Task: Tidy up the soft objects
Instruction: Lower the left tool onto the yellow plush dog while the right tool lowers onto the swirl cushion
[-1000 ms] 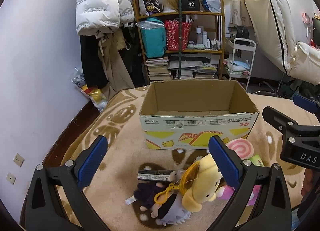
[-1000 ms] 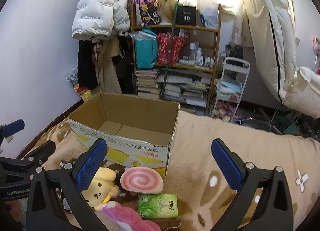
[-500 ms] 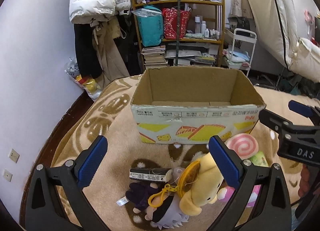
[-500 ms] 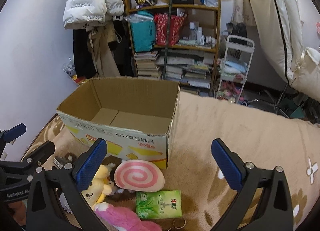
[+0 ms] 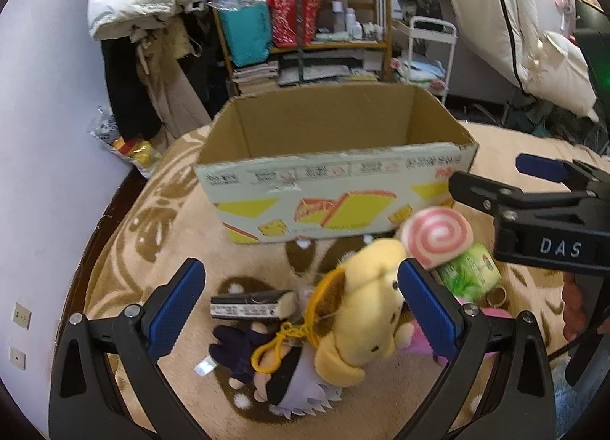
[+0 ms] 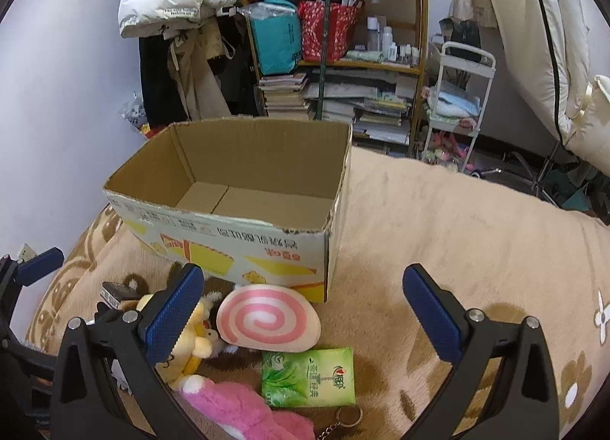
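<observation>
Two grippers, left (image 5: 297, 310) and right (image 6: 303, 314), both spread wide and holding nothing, poised above the pile for a pick. Soft toys heaped on the blanket (image 6: 476, 234) just before the box (image 6: 263, 207), close for short lifts: yellow plush (image 5: 366, 310), swirl cushion (image 6: 267, 322), pink plush (image 6: 244, 413), dark doll (image 5: 263, 364). Box open and bare inside, ready to receive. Green packet (image 6: 309, 377) beside the swirl, probably not soft.
</observation>
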A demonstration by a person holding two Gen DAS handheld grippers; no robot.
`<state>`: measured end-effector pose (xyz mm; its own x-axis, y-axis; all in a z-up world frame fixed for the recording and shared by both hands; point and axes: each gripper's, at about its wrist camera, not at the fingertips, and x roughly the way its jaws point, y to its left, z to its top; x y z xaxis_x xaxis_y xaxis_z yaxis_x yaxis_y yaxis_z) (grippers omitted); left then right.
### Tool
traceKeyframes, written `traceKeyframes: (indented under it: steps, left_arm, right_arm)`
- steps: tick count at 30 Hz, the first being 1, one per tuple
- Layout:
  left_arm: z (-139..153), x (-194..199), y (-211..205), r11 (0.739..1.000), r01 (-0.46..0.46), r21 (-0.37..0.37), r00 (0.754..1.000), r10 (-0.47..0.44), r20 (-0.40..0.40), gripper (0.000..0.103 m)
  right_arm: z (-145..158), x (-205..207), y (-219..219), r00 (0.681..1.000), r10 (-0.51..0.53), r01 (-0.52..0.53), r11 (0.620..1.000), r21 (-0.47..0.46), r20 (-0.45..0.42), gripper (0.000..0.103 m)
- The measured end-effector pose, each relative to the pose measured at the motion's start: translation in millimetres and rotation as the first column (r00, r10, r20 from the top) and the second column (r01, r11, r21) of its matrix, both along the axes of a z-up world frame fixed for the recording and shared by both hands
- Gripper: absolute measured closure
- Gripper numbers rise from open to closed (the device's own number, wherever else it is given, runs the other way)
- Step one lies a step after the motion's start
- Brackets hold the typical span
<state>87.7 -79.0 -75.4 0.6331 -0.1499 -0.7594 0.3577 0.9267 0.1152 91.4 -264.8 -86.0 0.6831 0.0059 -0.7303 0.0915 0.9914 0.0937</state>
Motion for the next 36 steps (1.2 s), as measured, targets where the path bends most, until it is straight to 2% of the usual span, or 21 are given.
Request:
traceKeyframes:
  steps: [10, 16, 25, 34, 36]
  left_arm:
    - [-22, 2, -11, 0.998, 0.054, 0.027, 0.994, -0.051, -0.094, 0.003]
    - [-34, 2, -17, 0.996, 0.082, 0.046, 0.988, -0.075, -0.137, 0.003]
    - [-51, 7, -19, 0.994, 0.080, 0.071, 0.980, -0.066, -0.186, 0.004]
    - [-53, 7, -21, 0.991, 0.116, 0.069, 0.980, -0.103, -0.170, 0.027]
    - [-53, 8, -20, 0.991, 0.117, 0.060, 0.980, -0.106, -0.171, 0.030]
  right_arm:
    - [-22, 9, -6, 0.994, -0.001, 0.007, 0.999, 0.054, -0.109, 0.000]
    - [-37, 13, 2, 0.982, 0.038, -0.032, 0.999, 0.037, -0.184, 0.000]
    - [-49, 15, 8, 0.973, 0.063, -0.053, 0.997, 0.053, -0.221, 0.000]
    - [-61, 23, 3, 0.965, 0.053, -0.031, 0.995, 0.090, -0.257, 0.000]
    - [-65, 25, 3, 0.958, 0.061, -0.031, 0.993, 0.111, -0.280, 0.004]
